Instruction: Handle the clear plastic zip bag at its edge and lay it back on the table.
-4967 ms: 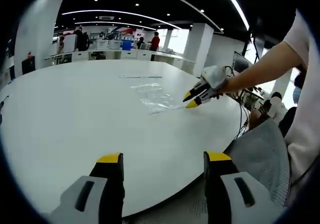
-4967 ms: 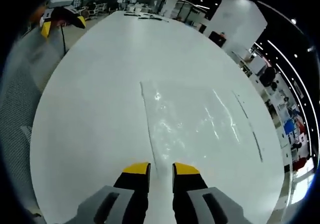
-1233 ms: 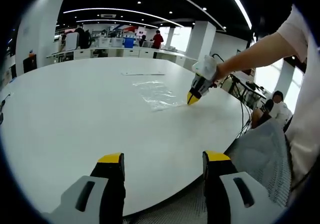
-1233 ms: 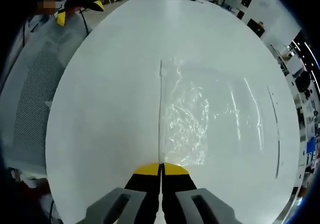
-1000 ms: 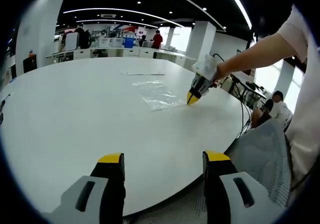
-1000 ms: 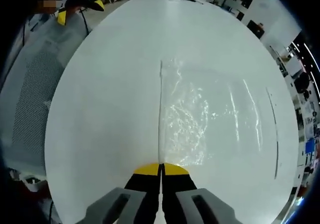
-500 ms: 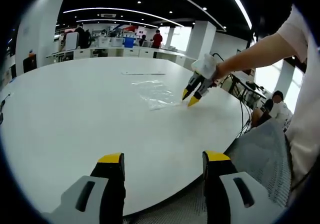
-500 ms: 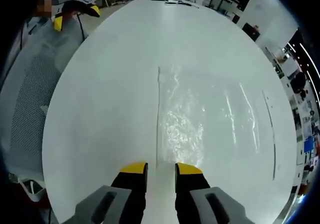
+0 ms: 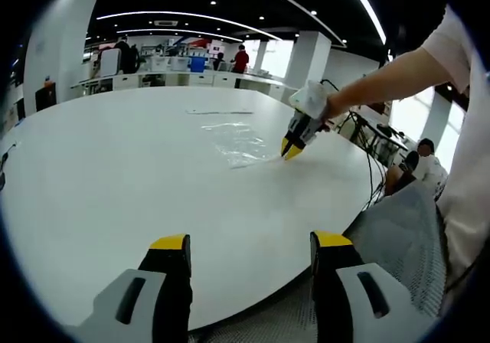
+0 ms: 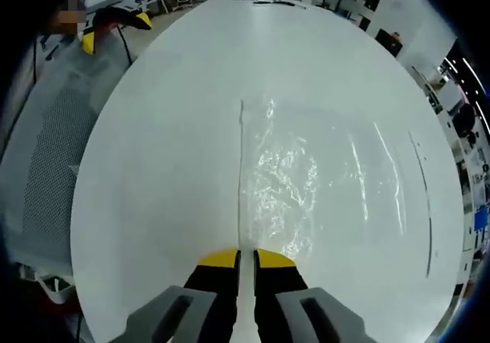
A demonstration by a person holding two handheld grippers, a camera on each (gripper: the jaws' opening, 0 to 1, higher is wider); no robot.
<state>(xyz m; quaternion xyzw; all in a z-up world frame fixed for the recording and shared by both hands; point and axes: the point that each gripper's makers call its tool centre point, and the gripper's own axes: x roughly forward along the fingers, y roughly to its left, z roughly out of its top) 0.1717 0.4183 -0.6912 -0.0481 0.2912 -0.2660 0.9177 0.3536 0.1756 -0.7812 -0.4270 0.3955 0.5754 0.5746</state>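
The clear plastic zip bag [image 9: 237,144] lies flat and crinkled on the white table [image 9: 115,167]. In the right gripper view the bag [image 10: 306,174] spreads ahead and to the right, its long seal edge running straight down into my right gripper [image 10: 246,257]. That gripper's yellow-tipped jaws are drawn almost together on the bag's near corner, with a thin slit between them. The left gripper view shows the right gripper [image 9: 289,151], held by a person's hand, tip down at the bag's near corner. My left gripper [image 9: 249,243] stands open over the table's near edge, holding nothing.
A grey mesh chair [image 9: 398,228] stands by the table's rounded edge, also the mesh chair [image 10: 46,144] at left. A thin strip [image 9: 217,114] lies on the table beyond the bag. Cables [image 9: 371,174] hang at the table's right side. People [image 9: 239,61] stand at far desks.
The right gripper was shut on the bag's corner a second ago, opened half a second ago, and has now closed down on that corner again. The left gripper has stayed still and open.
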